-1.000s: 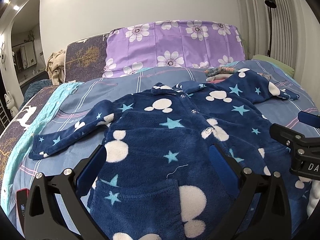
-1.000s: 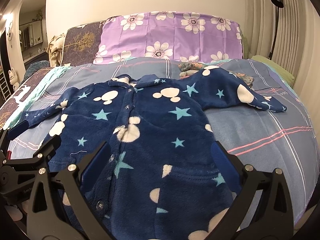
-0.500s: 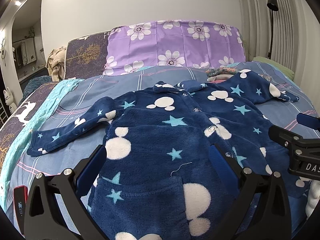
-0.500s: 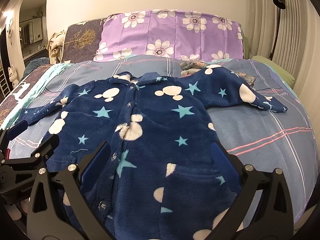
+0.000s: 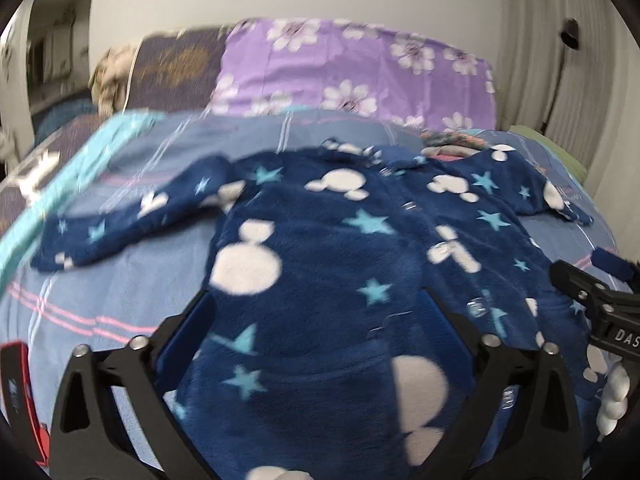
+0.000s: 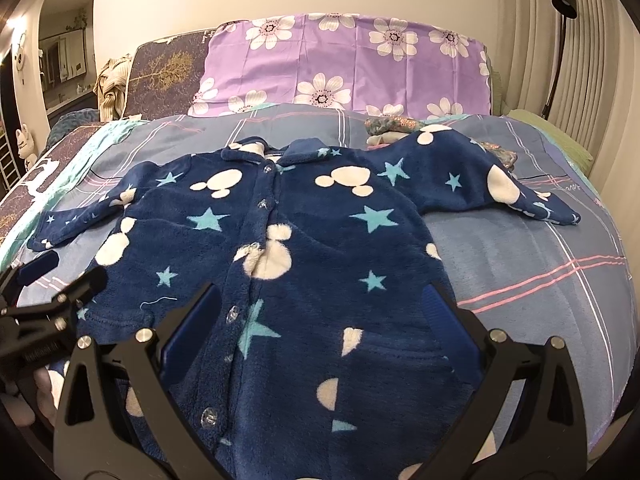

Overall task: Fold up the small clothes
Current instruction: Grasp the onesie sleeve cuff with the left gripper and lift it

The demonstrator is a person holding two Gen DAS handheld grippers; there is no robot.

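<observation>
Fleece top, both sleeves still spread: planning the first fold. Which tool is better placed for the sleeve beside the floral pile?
Right tool: that sleeve lies on its side; left tool faces the opposite half.

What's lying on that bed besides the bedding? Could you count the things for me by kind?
Navy fleece jacket, spread flat: 1
Purple flowered pillow: 1
Dark tree-print pillow: 1
Small pile of patterned clothes: 1
Total: 4

Home bedroom, bed (image 6: 540,280), floral pillow (image 6: 344,64)
</observation>
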